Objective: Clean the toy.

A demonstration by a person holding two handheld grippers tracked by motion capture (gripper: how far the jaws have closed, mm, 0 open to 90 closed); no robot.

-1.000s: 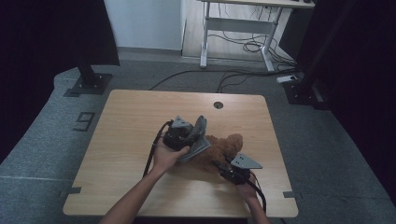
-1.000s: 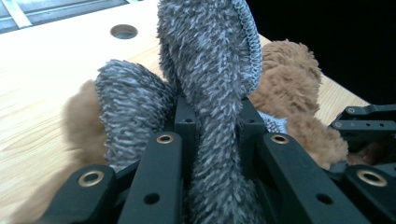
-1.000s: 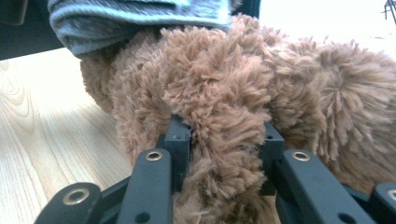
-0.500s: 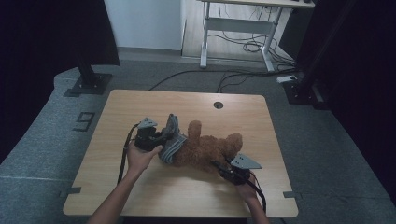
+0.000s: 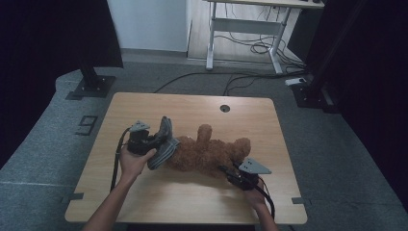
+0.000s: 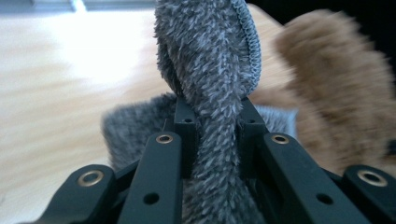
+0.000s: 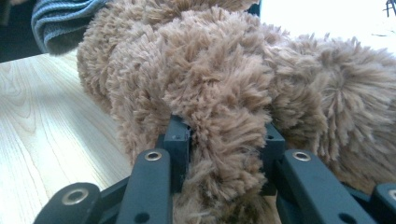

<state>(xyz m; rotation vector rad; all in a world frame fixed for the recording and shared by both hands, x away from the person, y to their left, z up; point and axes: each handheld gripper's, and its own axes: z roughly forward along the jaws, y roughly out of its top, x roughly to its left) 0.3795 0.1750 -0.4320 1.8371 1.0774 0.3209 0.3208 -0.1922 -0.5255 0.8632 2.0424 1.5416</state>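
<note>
Clearly the work in hand is getting a grey fleecy knitted garment (image 5: 162, 144) off a brown shaggy plush teddy bear (image 5: 207, 153), which lies on its back across the middle of the pale wooden table (image 5: 192, 197), head end toward the person's left. The left gripper (image 6: 212, 126) has its jaws pressed onto a bunched fold of the grey fabric, with the ribbed hem (image 6: 248, 37) standing up beyond them. The right gripper (image 7: 224, 140) pinches a tuft or limb of the bear's brown fur at the opposite end, pinning the toy to the tabletop.

To do this step well, the right gripper probably ought to hold firm and low so the bear does not slide, while the left draws the garment straight away along the bear's length rather than upward, which would likely lift the toy. The fleece looks stretchy, so a steady pull seems better than a jerk; if the fabric catches on the head, regripping nearer the hem may help.

No brand or label is readable on the bear or garment. On the grey floor mat (image 5: 57, 125) left of the table there is a dark mark resembling a "9" (image 5: 85, 125).
</note>
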